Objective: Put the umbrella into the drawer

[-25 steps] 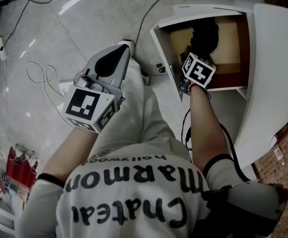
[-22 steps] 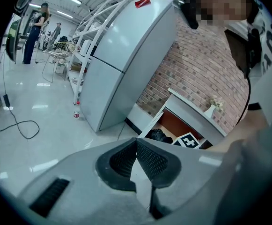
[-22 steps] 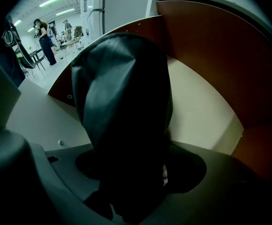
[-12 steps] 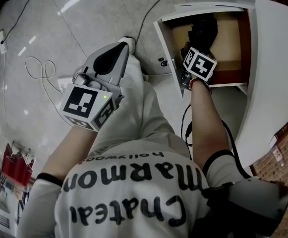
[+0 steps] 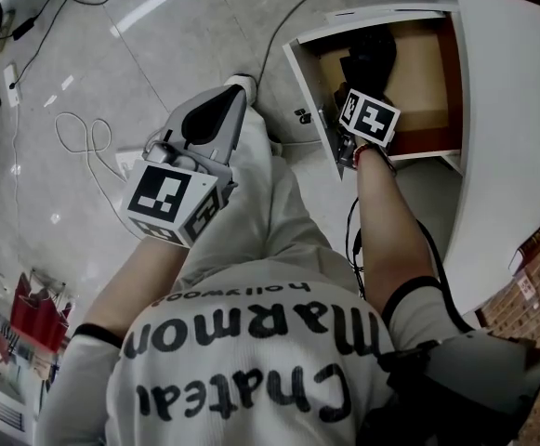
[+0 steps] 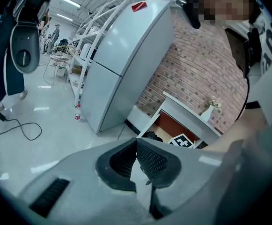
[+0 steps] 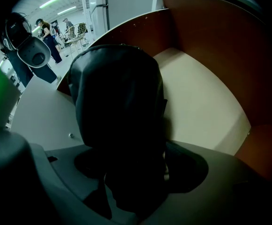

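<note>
Your right gripper points steeply down into the open drawer. Its jaws have just been opening and now stand spread wide. The umbrella, black and folded, stands between them. A thin sliver of light shows between it and one pad; the other pad is too dark to read. The pads do not pinch it, as far as the right gripper view shows.

The umbrella's far end reaches down inside the drawer, close to the side wall that faces your left gripper. The drawer's bare tan floor lies open on its other side. Seen from your head, the right gripper's marker cube sits just over the drawer's near edge.

Your left gripper is outside the drawer and well apart from it, held over your trouser leg. Its pads are pressed together at the tips with nothing between them, and it points toward the drawer.

The drawer is pulled out of a white cabinet. A looped cable lies on the floor tiles, farther from the drawer than your left gripper. A grey fridge stands beside the cabinet, against a brick wall.
</note>
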Tool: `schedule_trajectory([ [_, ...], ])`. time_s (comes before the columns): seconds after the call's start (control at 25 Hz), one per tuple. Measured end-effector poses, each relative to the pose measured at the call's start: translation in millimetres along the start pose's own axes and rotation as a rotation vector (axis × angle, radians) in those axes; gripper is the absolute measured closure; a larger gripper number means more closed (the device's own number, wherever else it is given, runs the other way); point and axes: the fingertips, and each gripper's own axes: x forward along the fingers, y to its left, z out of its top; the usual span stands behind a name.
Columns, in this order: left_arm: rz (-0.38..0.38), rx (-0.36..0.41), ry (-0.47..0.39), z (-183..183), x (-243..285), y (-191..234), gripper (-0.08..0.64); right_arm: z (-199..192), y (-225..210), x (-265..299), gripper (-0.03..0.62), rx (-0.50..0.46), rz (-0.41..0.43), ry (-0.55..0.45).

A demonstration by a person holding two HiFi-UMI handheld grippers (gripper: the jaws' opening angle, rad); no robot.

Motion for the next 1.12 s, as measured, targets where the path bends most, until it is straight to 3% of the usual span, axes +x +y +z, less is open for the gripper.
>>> schedule_trajectory([
  [0.4,-0.047,0.027,0.035,29,16,-1,0.545,-4,3,4,0.29,-0.003,-0.023,0.101],
  [0.8,-0.07,0.065,0.042,68,26,15,0.545,-5,12,-2,0.29,-0.01,0.01,0.188],
  [0.96,-0.083,0.068,0.04,80,28,11,0.545,0,10,-13,0.288,0.016,-0.003,0.182],
  [1.12,-0.103,0.064,0.028,94,27,2,0.545,1,17,-24,0.29,0.006,0.036,0.167],
])
